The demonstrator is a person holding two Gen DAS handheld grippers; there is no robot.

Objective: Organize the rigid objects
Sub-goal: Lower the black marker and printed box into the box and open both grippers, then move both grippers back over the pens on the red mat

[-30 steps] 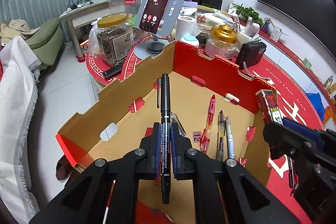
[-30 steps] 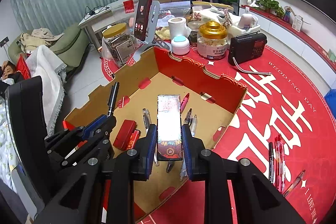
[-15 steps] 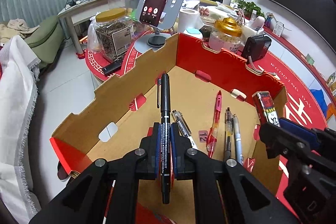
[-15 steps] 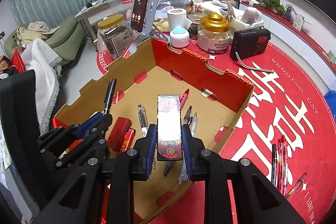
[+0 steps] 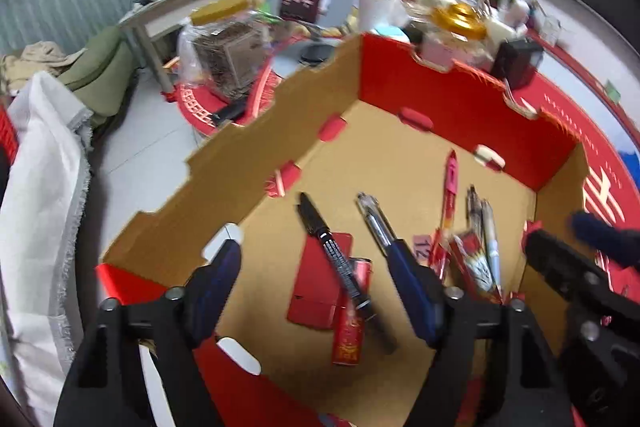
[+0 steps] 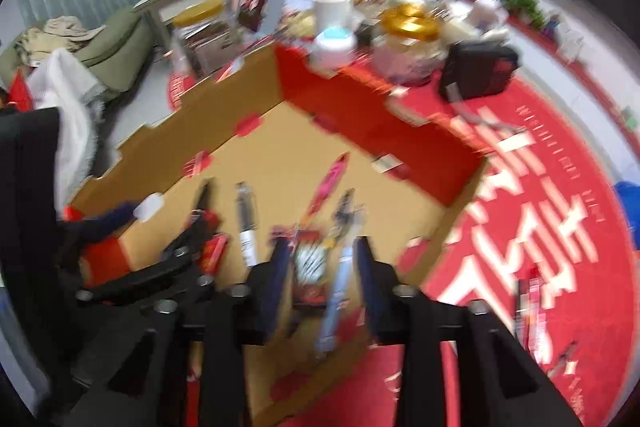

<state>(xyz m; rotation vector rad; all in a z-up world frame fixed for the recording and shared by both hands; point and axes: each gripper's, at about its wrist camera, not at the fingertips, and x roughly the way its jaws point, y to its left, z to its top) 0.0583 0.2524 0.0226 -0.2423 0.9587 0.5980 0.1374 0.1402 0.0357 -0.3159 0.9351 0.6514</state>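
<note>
Both claws, left [image 5: 316,267] and right [image 6: 322,259], opening, drop marker [image 5: 340,259] and packet [image 6: 308,267] into box [image 5: 460,107]; next, fetch pens [image 6: 528,307] lower right.

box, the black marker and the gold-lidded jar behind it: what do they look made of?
Box: looks like corrugated cardboard, matte brown inside, red print on the far wall, die-cut tabs along the rim.
Black marker: probably plastic, smooth semi-gloss barrel with white print.
Jar: clear body, glass or plastic, too blurred to tell; shiny gold lid, metal or metallised plastic.
</note>
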